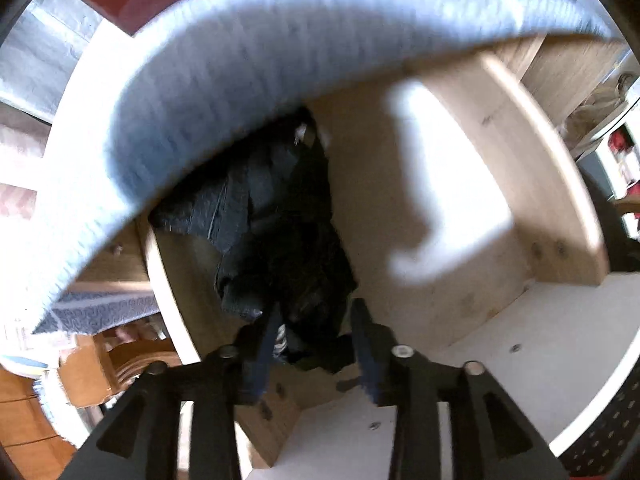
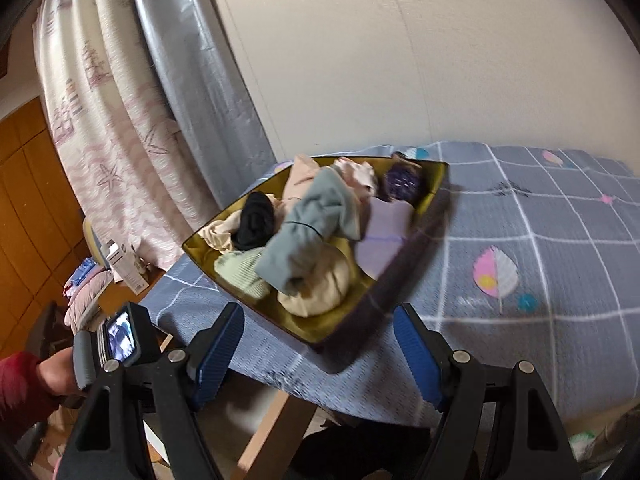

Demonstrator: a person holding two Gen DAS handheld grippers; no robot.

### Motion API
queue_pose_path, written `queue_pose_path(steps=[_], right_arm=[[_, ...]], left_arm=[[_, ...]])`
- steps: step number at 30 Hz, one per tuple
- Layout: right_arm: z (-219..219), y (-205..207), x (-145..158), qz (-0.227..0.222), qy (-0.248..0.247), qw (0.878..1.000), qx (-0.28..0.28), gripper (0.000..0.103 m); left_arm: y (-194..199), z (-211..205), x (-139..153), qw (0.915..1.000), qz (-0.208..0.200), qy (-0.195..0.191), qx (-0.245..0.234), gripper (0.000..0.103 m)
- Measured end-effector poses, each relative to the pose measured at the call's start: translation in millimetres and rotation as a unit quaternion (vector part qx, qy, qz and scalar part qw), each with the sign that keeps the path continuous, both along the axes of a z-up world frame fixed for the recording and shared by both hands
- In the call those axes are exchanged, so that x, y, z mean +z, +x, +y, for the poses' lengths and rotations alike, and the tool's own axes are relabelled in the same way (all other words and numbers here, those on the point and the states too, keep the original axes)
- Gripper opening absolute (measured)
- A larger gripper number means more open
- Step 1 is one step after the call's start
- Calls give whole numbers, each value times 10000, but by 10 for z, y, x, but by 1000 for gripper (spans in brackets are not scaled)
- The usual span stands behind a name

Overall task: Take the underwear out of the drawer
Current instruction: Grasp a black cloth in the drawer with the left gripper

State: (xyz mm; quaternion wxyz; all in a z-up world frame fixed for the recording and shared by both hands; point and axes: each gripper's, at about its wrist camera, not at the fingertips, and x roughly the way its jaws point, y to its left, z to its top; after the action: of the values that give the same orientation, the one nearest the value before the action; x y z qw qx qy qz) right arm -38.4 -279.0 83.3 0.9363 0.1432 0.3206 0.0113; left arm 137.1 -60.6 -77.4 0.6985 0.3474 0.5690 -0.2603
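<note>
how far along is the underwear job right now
Done: the drawer is open, and a tray on the bed already holds a heap of rolled garments. In hand: the left tongs sit at the near edge of a dark garment in the drawer, apparently closing on it. The right tongs hang open and empty over the tray. Left: lifting the dark garment out.

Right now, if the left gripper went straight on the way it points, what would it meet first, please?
Most likely the dark clothes in the drawer; the left gripper, open, already has them between its fingers, though depth is unclear.
</note>
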Motion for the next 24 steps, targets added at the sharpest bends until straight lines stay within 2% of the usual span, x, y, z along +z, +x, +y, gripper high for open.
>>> queue_pose_path(steps=[3,9,10,13,21,24], right_arm=[[-30,-100,-34,24,-1,10000,-59,78],[-104,-286,-132,53,250,9996,-154,78],[-111,-319,-140,52,243,9996,-166,78],[-150,-395,-173,123,180,9993,-298,80],[-196,-471,-438,691,12,9963,-516,81],[-66,-447,-577,1019,-128,9943,-292,83]], left_arm=[[73,23,136,9996,41,-253,140,43],[253,-79,-62,9993,-186,172,286,45],[272,-94,-106,9990,-211,269,291,48],[329,-122,-197,9972,-361,557,337,48],[417,-92,-307,9962,-298,647,502,50],[400,-71,-350,9957,-325,723,484,44]])
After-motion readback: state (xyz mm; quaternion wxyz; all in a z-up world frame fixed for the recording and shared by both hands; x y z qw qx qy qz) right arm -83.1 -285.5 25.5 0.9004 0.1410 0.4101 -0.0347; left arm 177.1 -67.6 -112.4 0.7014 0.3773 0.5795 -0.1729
